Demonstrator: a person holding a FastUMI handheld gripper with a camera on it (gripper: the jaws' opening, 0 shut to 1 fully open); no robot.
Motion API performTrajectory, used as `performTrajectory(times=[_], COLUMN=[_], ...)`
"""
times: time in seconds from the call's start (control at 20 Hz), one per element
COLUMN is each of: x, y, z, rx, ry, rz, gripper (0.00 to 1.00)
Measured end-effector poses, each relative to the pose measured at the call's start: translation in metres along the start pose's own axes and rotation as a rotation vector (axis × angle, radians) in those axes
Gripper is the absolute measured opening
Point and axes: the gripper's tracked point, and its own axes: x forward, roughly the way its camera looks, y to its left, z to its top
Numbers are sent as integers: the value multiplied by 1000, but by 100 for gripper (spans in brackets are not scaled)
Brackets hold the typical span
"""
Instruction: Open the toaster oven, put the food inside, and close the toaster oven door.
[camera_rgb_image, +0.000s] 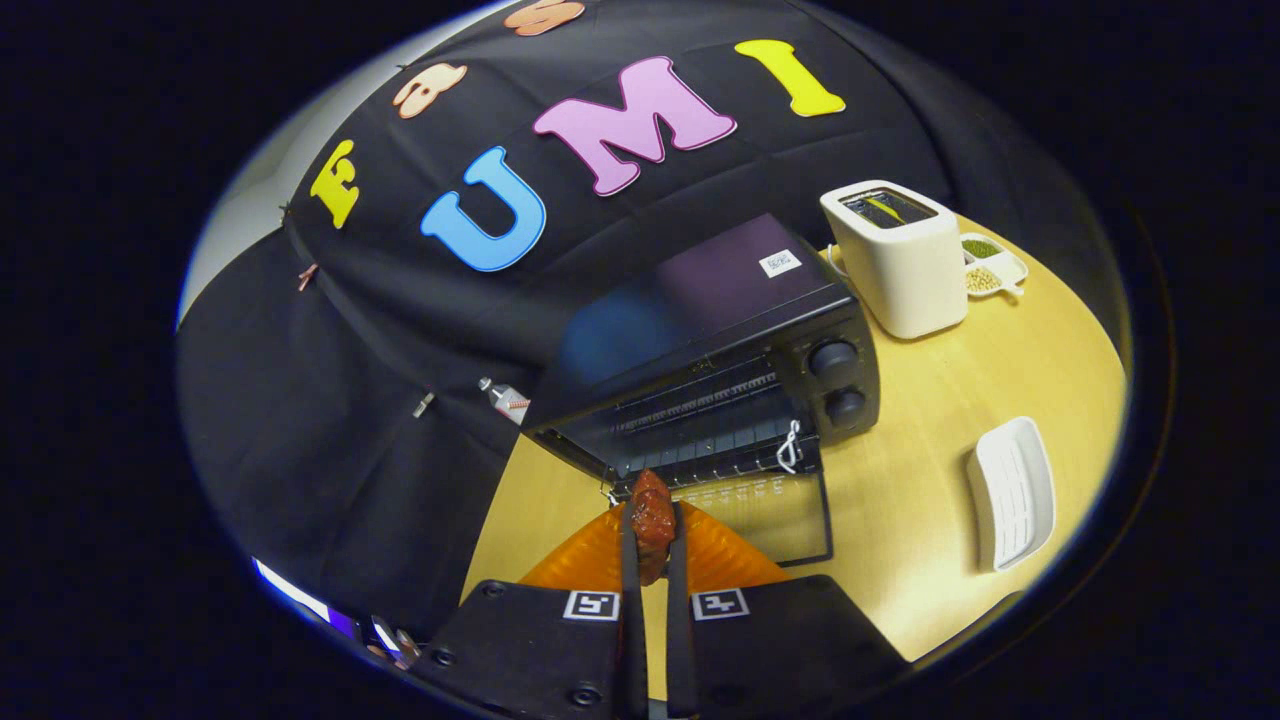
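A black toaster oven (730, 350) stands on the wooden table with its glass door (770, 515) folded down flat toward me, so the wire rack (700, 415) inside shows. My gripper (652, 525) is shut on a reddish-brown piece of food (652, 520), both fingers pressing its sides. The food hangs just in front of the open door's left end, above the table. Two round knobs (835, 380) sit on the oven's right side.
A white pop-up toaster (900, 260) stands right of the oven, with a small white dish of green and tan grains (990, 265) behind it. A white ribbed tray (1012, 495) lies on the table (920, 420) at the right. An orange plate (590, 565) lies under my fingers.
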Motion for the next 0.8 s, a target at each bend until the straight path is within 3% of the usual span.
performTrajectory(times=[0.3, 0.6, 0.8], x=[56, 116, 140], y=[9, 6, -16], z=[-10, 10, 16], rx=[112, 229, 224], ry=[-27, -117, -158], rz=[-5, 10, -57], gripper=[12, 12, 12])
